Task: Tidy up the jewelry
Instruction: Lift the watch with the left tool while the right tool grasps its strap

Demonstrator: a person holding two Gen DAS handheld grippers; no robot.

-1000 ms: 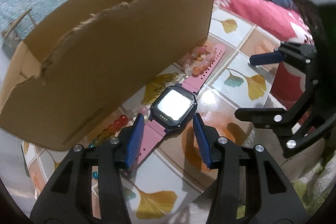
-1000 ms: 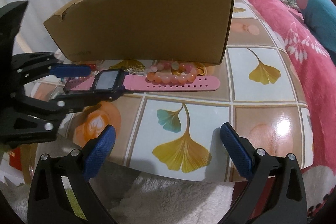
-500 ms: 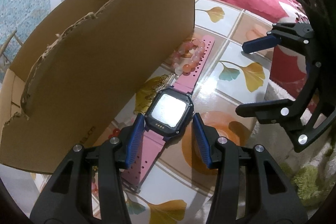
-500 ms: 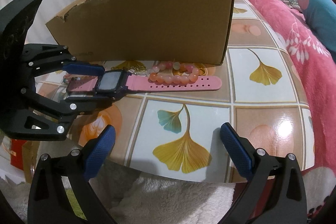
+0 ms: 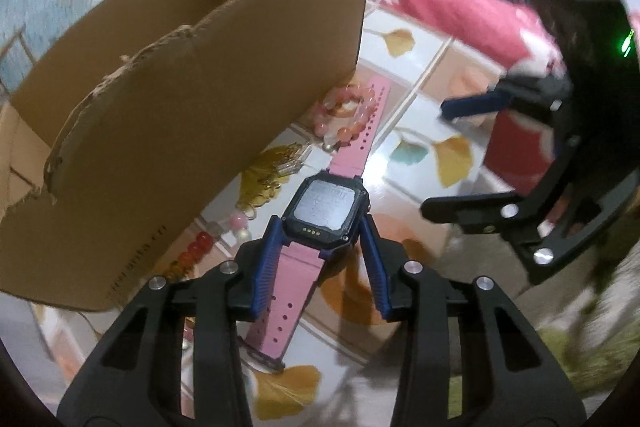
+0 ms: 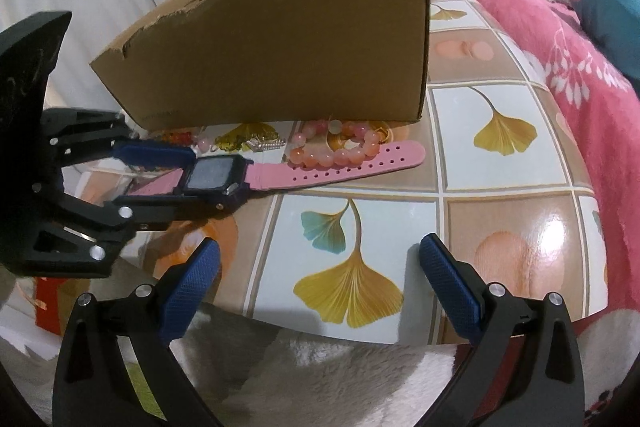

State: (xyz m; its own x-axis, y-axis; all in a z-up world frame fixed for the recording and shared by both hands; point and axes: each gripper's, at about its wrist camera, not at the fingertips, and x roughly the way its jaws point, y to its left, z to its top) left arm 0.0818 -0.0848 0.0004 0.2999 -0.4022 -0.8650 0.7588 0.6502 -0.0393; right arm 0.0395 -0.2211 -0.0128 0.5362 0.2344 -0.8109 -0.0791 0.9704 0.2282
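A pink-strapped watch [image 5: 325, 209] with a dark square case lies on the tiled table, in front of a brown cardboard box [image 5: 188, 99]. My left gripper [image 5: 322, 239] is closed around the watch case, its blue pads touching both sides; the right wrist view shows the same grip [image 6: 192, 183] on the watch [image 6: 216, 177]. A pink bead bracelet [image 5: 346, 115] rests on the far strap end, also visible in the right wrist view [image 6: 340, 147]. My right gripper [image 6: 318, 281] is open and empty above the table's front edge.
Red and pink beads [image 5: 200, 247] and a small gold-and-silver piece [image 5: 280, 163] lie along the box's base. A pink blanket [image 6: 580, 75] and a teal cushion [image 6: 608, 7] lie at the right. White fleece [image 6: 320, 379] lies below the table edge [image 6: 400, 337].
My left gripper has moved forward and closed its pads onto the watch case. The right gripper has stayed open in place.
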